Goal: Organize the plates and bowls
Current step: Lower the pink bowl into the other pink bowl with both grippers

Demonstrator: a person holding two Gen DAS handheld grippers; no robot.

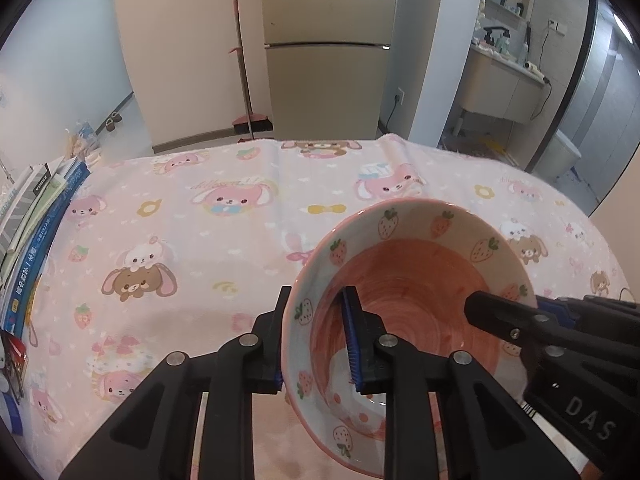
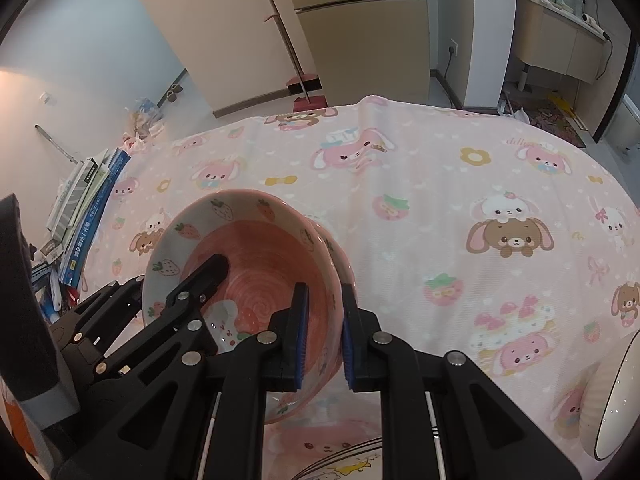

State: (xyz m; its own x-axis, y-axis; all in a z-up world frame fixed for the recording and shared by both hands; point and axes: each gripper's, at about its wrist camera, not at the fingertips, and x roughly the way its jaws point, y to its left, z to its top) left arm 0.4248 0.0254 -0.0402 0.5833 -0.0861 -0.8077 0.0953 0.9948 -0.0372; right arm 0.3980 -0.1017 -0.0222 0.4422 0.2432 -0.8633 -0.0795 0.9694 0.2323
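A pink strawberry-print bowl point(image 1: 404, 280) hangs tilted above the pink cartoon tablecloth point(image 1: 200, 240), held from both sides. My left gripper point(image 1: 318, 340) is shut on its left rim. My right gripper point(image 2: 323, 338) is shut on the right rim of the bowl point(image 2: 256, 248). In the right wrist view a second rim shows just behind the first, so it may be two nested bowls; I cannot tell. Each gripper shows in the other's view, the right one point(image 1: 520, 320) and the left one point(image 2: 192, 296).
A white plate with a dark rim point(image 2: 616, 400) sits at the right edge, and another printed dish point(image 2: 344, 468) lies below the right gripper. Books point(image 1: 36, 232) are stacked along the table's left side. A fridge point(image 1: 328, 48) and a broom point(image 1: 244, 68) stand behind.
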